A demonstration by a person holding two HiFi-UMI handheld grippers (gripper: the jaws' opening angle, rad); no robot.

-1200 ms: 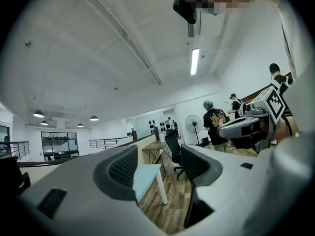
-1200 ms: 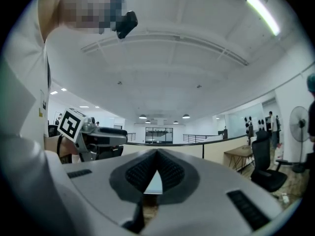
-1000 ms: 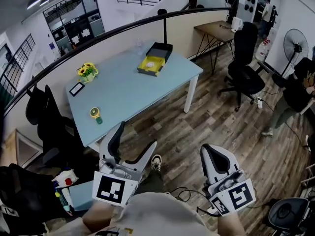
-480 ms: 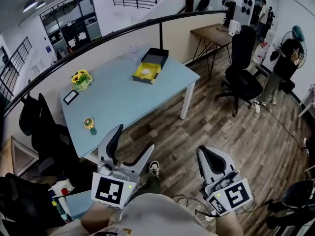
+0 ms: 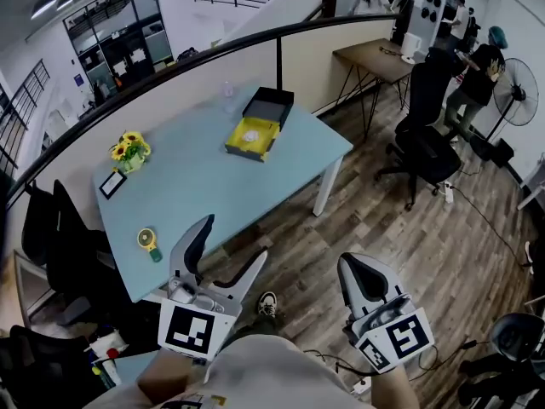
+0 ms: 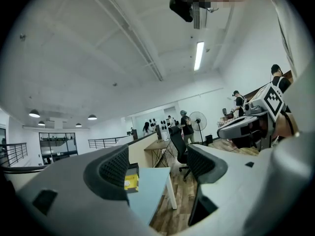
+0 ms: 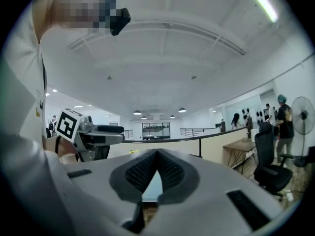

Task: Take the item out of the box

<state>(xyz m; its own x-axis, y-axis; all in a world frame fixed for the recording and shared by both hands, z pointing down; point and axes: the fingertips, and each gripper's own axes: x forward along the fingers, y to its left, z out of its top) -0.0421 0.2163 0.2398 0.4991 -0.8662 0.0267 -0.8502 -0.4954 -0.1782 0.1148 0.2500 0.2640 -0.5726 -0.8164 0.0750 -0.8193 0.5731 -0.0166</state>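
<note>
Both claws hang well short of the pale blue table (image 5: pixel 196 181): left claw (image 5: pixel 230 239) spread and empty, right claw (image 5: pixel 358 267) pressed together. Yellow open box (image 5: pixel 239 147), small white item (image 5: pixel 250 131) inside, has drawn only slightly nearer; approach barely begun.

Open yellow box (image 5: pixel 265 141), black lid (image 5: pixel 272 106) folded back, far side of blue table (image 5: pixel 196 186), white item (image 5: pixel 249 133) inside

Head view high, steeply down, blue table (image 5: pixel 196 186) and yellow box (image 5: pixel 253 136) far ahead, left gripper view low, near level, same table and box distant, right gripper view tilted toward ceiling (image 7: pixel 162 73), table sliver shared.
</note>
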